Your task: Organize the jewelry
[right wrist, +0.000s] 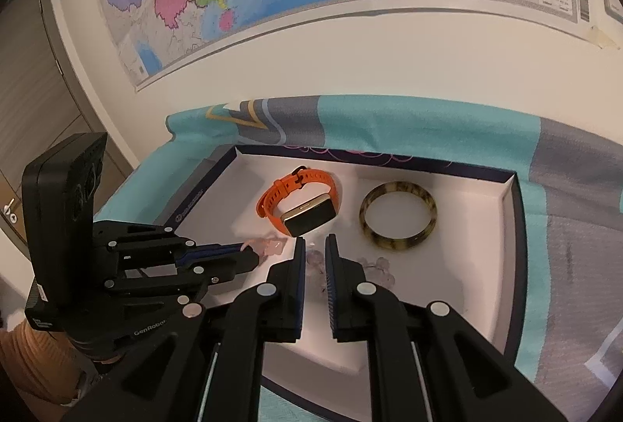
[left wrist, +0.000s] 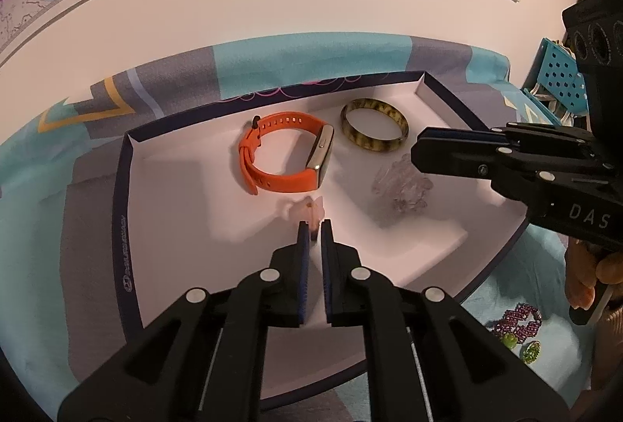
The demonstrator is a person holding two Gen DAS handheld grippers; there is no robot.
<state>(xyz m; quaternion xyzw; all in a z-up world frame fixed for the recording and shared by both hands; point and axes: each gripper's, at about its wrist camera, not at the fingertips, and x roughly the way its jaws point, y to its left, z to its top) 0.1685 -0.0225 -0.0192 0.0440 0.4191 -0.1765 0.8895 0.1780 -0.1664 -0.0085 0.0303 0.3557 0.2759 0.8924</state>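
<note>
Left wrist, pink bracelet [left wrist: 307, 213] gripped (blurred)

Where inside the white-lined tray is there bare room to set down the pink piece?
Free: the tray's left floor, between its dark rim and the orange watch band, and the near strip. Crowded: the right half, with the mottled yellow bangle, the clear bead bracelet and the right gripper.

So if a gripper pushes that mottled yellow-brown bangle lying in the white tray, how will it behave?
The mottled yellow-brown bangle looks like a rigid, glossy ring, so it should probably slide whole rather than flex. It lies flat on the white tray, so rolling seems unlikely unless tipped on edge. Its polished surface may be slippery.
</note>
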